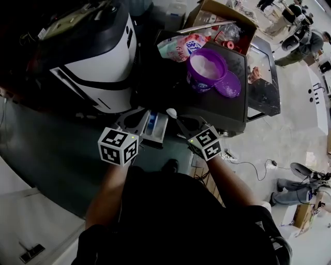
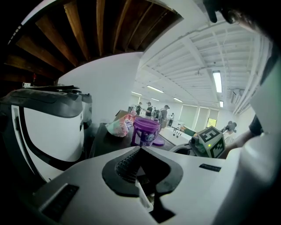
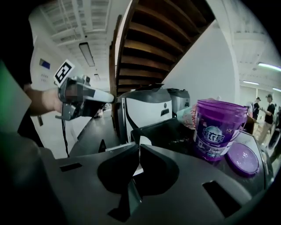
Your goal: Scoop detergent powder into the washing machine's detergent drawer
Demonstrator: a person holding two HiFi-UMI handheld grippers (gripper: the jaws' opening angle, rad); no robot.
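The white detergent drawer [image 1: 159,135] stands pulled out below the white-and-black washing machine [image 1: 98,57]. An open purple tub of powder [image 1: 206,70] sits on the dark table [image 1: 217,111], its lid [image 1: 229,85] beside it. My right gripper [image 1: 182,123] is shut on a white spoon [image 1: 171,113], whose bowl hovers just right of the drawer. In the right gripper view the spoon [image 3: 145,143] pokes above the shut right gripper [image 3: 137,147], left of the tub [image 3: 217,127]. My left gripper [image 1: 138,117] is beside the drawer's left edge. In its own view the left gripper [image 2: 140,148] has its jaws shut.
A pink and green bag [image 1: 178,47] and a cardboard box [image 1: 222,15] sit behind the tub. A cable [image 1: 253,165] runs over the pale floor at right. People stand far off at the upper right. The table's front edge is close to the drawer.
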